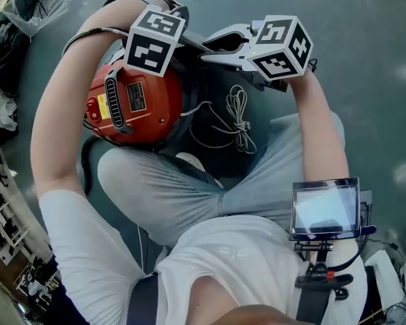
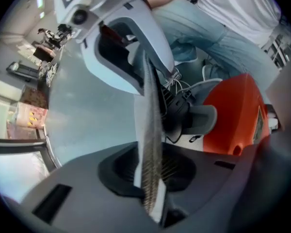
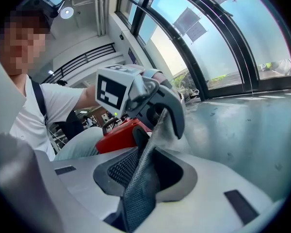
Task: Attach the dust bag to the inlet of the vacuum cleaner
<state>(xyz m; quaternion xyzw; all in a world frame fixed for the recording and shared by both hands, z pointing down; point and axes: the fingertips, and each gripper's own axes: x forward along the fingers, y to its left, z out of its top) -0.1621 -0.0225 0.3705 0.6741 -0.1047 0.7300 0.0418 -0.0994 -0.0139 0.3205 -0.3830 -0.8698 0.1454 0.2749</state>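
Sat on the floor (image 1: 372, 66), knees apart. The red vacuum cleaner (image 1: 139, 107) lay against my left leg, label side up.

Right gripper (image 1: 204, 49) pointed across toward the left one, tipped a little below level. Its jaws were clamped on the dust bag (image 3: 138, 188), a grey woven cloth. The cloth ran out of that grip and up into the jaws of the left gripper (image 2: 151, 181).

The left gripper pointed straight down over the vacuum cleaner. In the head view its marker cube (image 1: 155, 39) covered its jaws. The left gripper view showed the same cloth edge-on between the two jaws, with a dark gap on either side. I read those jaws as partly spread, with the pads not pressing the cloth.

The dust bag was stretched between the two tools, above the vacuum cleaner and off the floor.

Behind the cloth in the left gripper view, a dark round spout (image 2: 196, 118) stuck out of the red body. The cloth crossed in front of it, and I could not tell whether the two touched. The dust bag was not fitted over the spout.

A white cord (image 1: 238, 120) lay looped on the floor between my legs, near the vacuum cleaner. A small screen (image 1: 325, 208) sat strapped at my right side.
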